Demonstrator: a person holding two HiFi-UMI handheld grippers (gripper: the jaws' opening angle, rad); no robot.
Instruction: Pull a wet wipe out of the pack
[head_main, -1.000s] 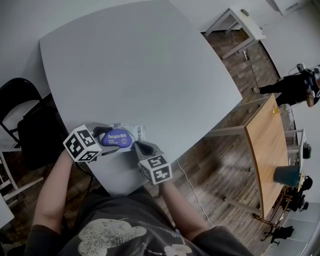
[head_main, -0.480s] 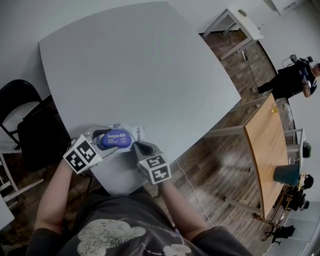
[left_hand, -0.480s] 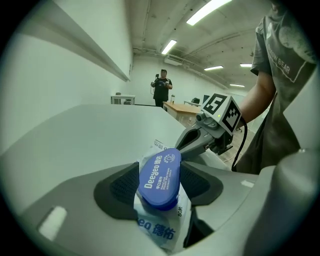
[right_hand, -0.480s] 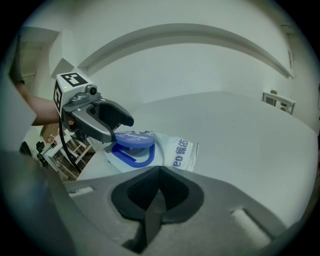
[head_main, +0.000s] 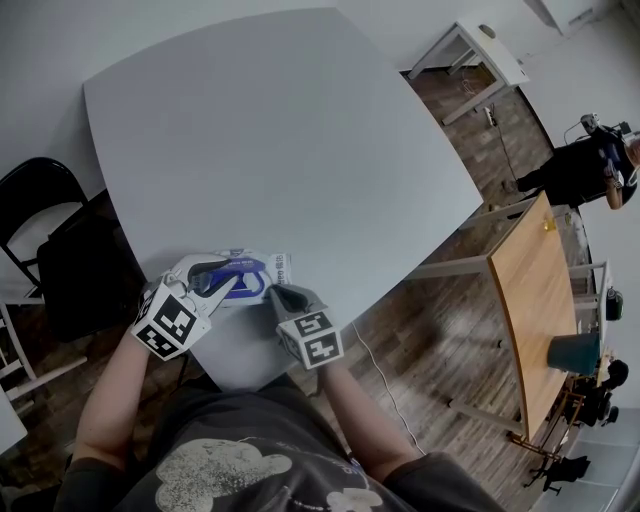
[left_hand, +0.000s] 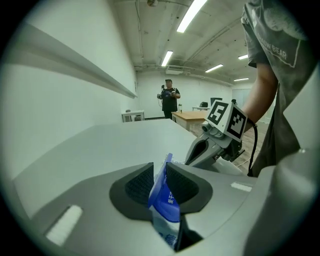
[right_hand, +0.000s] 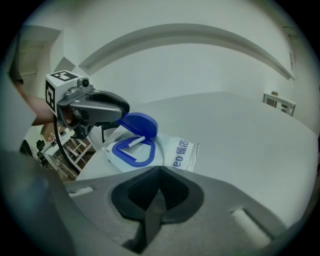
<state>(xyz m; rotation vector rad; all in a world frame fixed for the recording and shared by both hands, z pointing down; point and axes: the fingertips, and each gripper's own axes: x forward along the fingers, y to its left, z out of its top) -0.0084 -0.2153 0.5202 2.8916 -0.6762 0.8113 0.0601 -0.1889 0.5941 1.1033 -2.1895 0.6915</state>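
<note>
Your left tongs (left_hand: 161, 175) had just closed on the blue flap (right_hand: 136, 124), holding it up off the pack (head_main: 272, 268) on the surface (head_main: 280, 130). Your right tongs (right_hand: 159, 182), pressed together and empty, would need to spread for the exposed wipe (right_hand: 134, 142).

We look down on a large grey table (head_main: 280, 130) over a wood-plank floor (head_main: 440, 320). A black chair (head_main: 85, 270) stands at its left; a wooden table (head_main: 535, 300) and a white table (head_main: 485, 40) stand to the right. Strip lights (left_hand: 192, 12) run along the ceiling, and a person (head_main: 585, 165) stands far off.
</note>
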